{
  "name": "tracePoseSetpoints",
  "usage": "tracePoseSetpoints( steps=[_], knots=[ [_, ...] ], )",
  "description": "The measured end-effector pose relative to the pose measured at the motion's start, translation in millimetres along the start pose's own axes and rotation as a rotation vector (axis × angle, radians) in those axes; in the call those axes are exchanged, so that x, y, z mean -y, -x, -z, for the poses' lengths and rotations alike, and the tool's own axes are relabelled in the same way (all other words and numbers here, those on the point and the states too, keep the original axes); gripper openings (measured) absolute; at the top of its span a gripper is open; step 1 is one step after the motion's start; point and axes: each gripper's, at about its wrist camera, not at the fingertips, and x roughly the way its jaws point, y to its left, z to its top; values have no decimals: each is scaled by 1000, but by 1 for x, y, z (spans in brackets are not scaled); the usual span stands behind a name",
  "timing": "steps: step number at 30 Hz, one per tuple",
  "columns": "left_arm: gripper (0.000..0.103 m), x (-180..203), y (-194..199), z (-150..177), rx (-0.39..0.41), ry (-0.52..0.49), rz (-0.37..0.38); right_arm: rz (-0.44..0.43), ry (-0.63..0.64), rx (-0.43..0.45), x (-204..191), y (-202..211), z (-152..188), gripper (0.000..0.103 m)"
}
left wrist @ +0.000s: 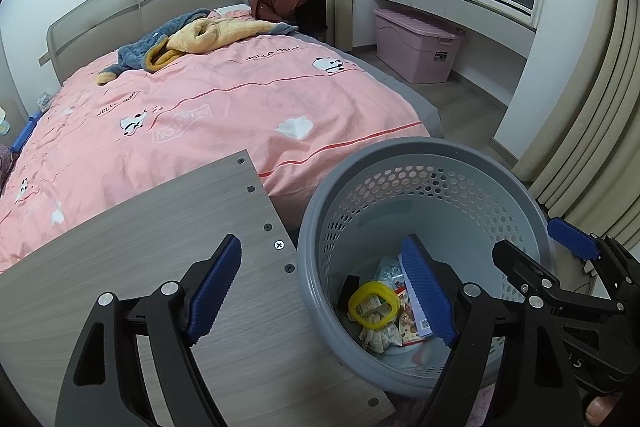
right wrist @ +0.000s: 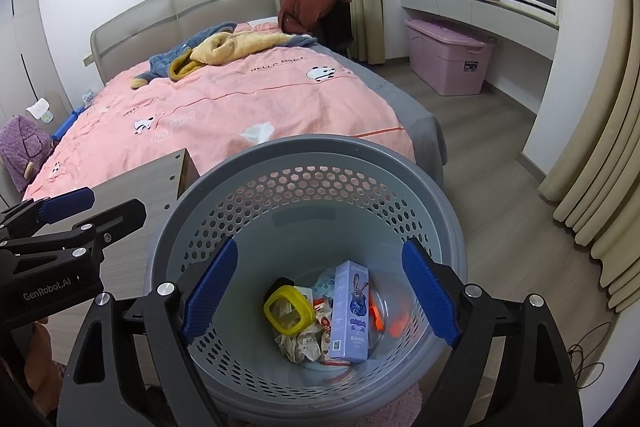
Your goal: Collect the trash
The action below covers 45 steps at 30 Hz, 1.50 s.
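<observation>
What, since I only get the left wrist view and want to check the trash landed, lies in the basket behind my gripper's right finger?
Observer: A tall lilac box with a cartoon rabbit, right of the yellow ring, inside the grey basket.
Operator: Anything past the box?
Observer: Orange scraps on the basket floor, on the box's right.
Operator: Is the right gripper holding anything?
Observer: No; the right gripper is open and empty above the basket.
</observation>
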Motion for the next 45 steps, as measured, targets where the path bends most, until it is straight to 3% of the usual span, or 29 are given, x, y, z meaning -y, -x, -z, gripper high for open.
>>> tracePoseSetpoints(
  steps=[29,45],
  knots=[
    [82,-2,4,0,6,-3,-6,2,-29,7,3,3,-2,92],
    [82,3,5,0,9,-13,-5,2,-27,3,2,1,-1,93]
  ],
)
